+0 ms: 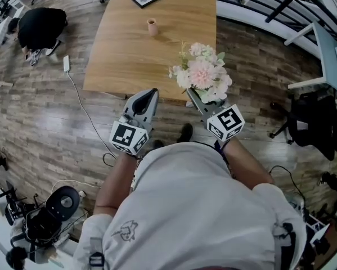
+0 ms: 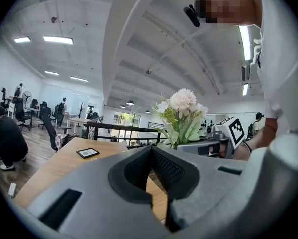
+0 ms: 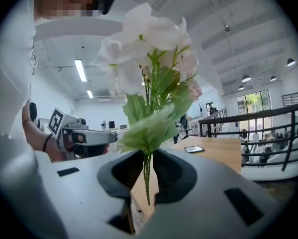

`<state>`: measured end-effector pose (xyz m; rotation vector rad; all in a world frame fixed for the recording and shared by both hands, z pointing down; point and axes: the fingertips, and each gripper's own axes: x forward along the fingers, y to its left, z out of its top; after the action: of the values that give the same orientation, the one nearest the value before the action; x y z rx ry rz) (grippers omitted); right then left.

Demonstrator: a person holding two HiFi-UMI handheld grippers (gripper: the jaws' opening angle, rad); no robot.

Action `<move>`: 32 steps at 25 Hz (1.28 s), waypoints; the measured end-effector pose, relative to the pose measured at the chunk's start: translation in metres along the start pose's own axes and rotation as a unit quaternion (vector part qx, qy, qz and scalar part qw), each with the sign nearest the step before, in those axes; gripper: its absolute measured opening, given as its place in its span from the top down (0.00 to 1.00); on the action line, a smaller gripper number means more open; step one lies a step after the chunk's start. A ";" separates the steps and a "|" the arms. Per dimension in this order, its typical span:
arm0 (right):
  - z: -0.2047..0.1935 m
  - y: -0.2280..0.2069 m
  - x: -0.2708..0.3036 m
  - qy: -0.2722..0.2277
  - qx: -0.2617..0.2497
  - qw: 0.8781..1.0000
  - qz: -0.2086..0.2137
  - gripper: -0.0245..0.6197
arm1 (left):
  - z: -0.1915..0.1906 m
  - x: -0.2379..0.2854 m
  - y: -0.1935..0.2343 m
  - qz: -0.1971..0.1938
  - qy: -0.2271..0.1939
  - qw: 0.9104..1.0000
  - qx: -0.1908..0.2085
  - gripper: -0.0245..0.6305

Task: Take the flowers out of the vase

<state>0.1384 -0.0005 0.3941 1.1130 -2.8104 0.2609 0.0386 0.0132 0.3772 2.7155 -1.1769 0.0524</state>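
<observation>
Grey padded jaws of my right gripper are clamped on the thin green stems of a bunch of pale pink and white flowers. The flowers stand upright above the jaws, well clear of the vase. My left gripper is near it on the left, its jaws pressed together with nothing between them. Both grippers hover at the near edge of a wooden table. The small tan vase stands farther up the table with no flowers in it. The bunch looks top-heavy on slim stems. A slack pinch or a quick swing could tip it or let it slide through, and it would probably drop to the floor.
</observation>
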 end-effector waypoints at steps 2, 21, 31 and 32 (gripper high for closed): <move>0.002 0.013 -0.007 -0.004 0.005 1.000 -0.008 0.86 | 0.002 -0.014 -0.003 -0.007 0.000 1.000 -0.002 0.96; -0.019 0.129 -0.039 -0.032 0.021 0.998 -0.046 0.86 | -0.009 -0.151 -0.018 -0.030 -0.008 0.999 0.013 0.96; -0.015 0.150 -0.038 -0.032 0.015 0.998 -0.047 0.86 | -0.011 -0.167 -0.017 -0.035 -0.014 0.999 0.008 0.96; -0.014 0.151 -0.038 -0.032 0.014 0.998 -0.047 0.86 | -0.011 -0.168 -0.017 -0.036 -0.014 0.999 0.007 0.96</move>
<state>0.0628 0.1354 0.3840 1.2792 -2.8075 0.2616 -0.0642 0.1476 0.3682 2.7770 -1.0901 0.0119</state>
